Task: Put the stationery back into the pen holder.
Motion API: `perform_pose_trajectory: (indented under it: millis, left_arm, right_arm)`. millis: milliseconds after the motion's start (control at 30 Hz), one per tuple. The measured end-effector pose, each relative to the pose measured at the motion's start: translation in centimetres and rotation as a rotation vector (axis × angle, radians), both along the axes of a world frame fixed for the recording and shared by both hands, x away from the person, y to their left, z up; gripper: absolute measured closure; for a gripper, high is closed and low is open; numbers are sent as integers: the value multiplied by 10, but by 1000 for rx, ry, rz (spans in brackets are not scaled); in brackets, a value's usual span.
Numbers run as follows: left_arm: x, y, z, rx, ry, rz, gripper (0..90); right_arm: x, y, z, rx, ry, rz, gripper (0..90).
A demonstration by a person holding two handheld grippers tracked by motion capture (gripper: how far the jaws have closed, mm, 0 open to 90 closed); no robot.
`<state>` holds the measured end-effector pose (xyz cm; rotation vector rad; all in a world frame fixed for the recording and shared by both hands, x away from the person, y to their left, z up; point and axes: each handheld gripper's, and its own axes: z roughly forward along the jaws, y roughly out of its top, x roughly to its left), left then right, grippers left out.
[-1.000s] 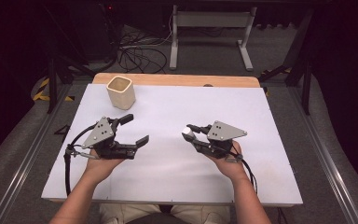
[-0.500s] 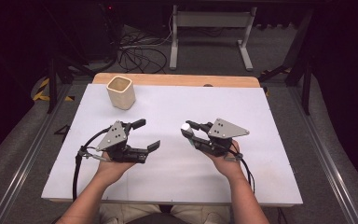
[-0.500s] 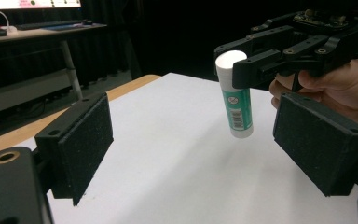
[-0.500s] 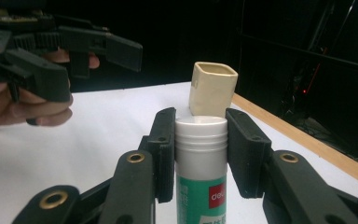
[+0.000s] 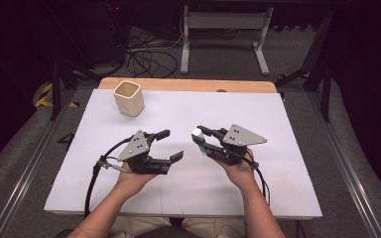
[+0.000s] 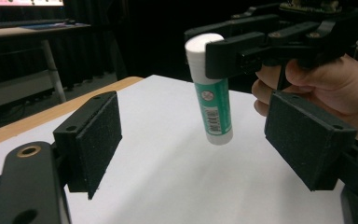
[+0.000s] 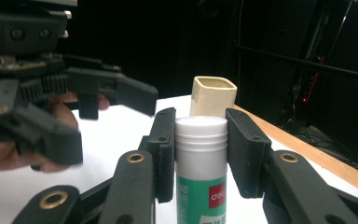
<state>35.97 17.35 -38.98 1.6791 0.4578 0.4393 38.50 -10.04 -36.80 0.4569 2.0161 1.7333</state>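
Note:
A glue stick (image 7: pixel 201 163) with a green label and white cap stands upright between the pads of my right gripper (image 7: pixel 200 149), which is shut on it just under the cap. In the high view that gripper (image 5: pixel 200 140) holds the glue stick (image 5: pixel 197 133) above the middle of the white table (image 5: pixel 278 129). My left gripper (image 5: pixel 171 145) is open, its jaws wide apart, pointing right toward the stick. In the left gripper view the glue stick (image 6: pixel 210 93) hangs above the table beyond and between the two pads (image 6: pixel 98 135), touching neither.
A cream square cup (image 5: pixel 128 97) stands open-topped at the table's back left; the right gripper view shows the cup (image 7: pixel 214 96) behind the stick. A wooden edge (image 5: pixel 188 85) runs along the far side. Cables and a metal frame lie on the floor beyond.
My left gripper has moved right, toward the right gripper and the glue stick. The right gripper has stayed almost still, holding the stick.

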Motion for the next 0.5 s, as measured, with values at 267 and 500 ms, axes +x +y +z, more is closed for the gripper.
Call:
perform_pose_trajectory:
  millis: [267,500]
  left_arm:
    - [1,-12,-4,-1,1,-6,223]
    - [3,-19,-5,-18,-10,8,233]
  right_arm:
    - [-2,1,2,23,-5,8,653]
    - [-2,2,4,40,-13,14,653]
